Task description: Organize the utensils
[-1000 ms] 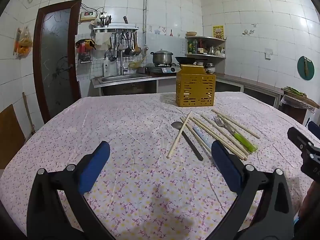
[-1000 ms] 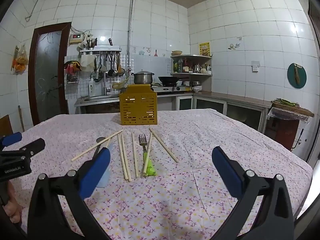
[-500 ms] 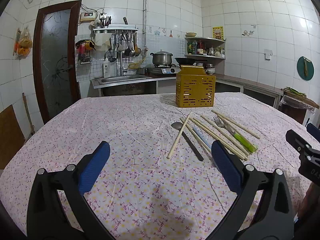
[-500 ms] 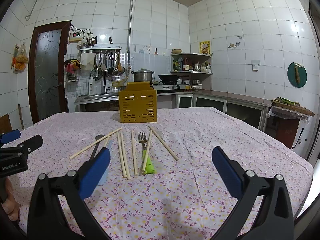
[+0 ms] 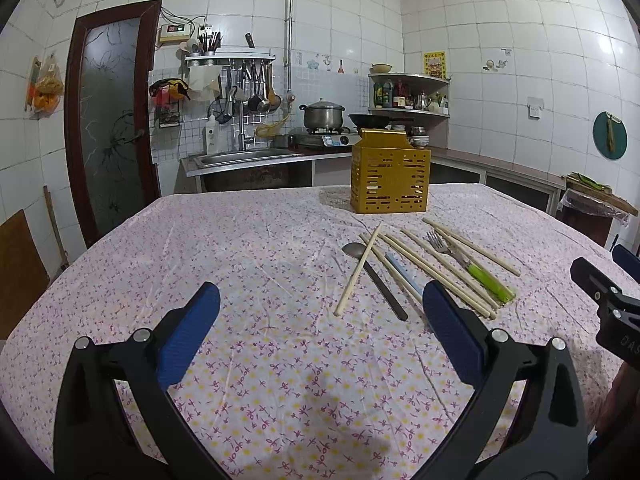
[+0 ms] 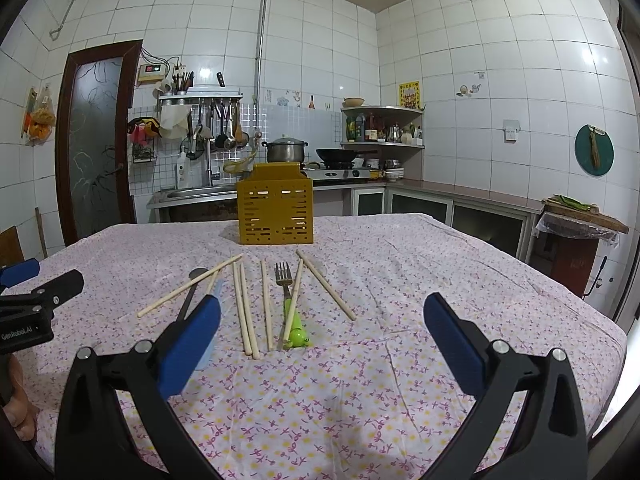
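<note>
Left gripper (image 5: 320, 312): hovered low over the near part of the table, jaws spread wide, nothing between the blue pads (image 5: 188, 332).
Right gripper (image 6: 320, 320): same deal, jaws wide apart and empty, pointed straight at the utensil pile.
Table (image 5: 200, 240): covered by a pink floral cloth, a bit wrinkled.
Holder (image 5: 390, 176): yellow slotted box, upright at the far side of the table, just behind the utensils; couldn't tell if anything was inside.
Chopsticks (image 6: 246, 312): several pale ones lay loose on the cloth in a rough fan, between holder and grippers, all flat.
Stray chopstick (image 5: 358, 270): angled across the spoon bowl, apart from the rest at its near end.
Spoon (image 5: 376, 278): dark handle, bowl toward the holder, at the left edge of the pile.
Fork (image 6: 285, 280): tines toward the holder, green handle toward the grippers, one chopstick lying over the handle.
Blue thing (image 5: 404, 274): pale blue handle among the chopsticks, partly hidden by the pad, couldn't tell what it was.
Hand (image 6: 18, 412): bit of it seen at lower left in the right view, under the left gripper body.
Background: sink counter, pot (image 5: 323, 114) and wok on the stove, ladles hung on a rack, brown door at left.
</note>
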### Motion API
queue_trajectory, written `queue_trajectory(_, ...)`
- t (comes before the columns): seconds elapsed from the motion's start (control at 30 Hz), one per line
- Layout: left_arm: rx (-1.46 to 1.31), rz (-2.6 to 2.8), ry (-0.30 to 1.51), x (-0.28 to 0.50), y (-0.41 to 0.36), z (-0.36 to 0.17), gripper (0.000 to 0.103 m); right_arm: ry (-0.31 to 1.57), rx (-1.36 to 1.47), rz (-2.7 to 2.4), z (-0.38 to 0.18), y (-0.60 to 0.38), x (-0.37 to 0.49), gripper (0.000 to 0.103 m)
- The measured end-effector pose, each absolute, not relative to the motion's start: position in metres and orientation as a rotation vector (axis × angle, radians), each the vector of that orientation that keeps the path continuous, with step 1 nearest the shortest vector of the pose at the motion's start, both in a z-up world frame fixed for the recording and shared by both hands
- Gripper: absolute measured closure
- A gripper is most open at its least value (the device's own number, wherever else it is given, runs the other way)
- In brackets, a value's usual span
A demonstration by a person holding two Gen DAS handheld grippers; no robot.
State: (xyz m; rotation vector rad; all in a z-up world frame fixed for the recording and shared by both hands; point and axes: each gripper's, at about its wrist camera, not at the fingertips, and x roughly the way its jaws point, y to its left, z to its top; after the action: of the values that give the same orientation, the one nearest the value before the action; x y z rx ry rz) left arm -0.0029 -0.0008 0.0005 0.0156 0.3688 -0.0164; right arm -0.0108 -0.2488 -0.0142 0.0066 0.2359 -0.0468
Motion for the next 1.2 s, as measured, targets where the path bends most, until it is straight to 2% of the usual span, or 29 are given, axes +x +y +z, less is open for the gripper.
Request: queue_trajectory(1.2,0.020,-0.024,0.359,-0.0034,-0.0010,-0.0010,0.005,0.239,0.009,-0.053,-0.0187,-0.2481,-0.0104,0.004)
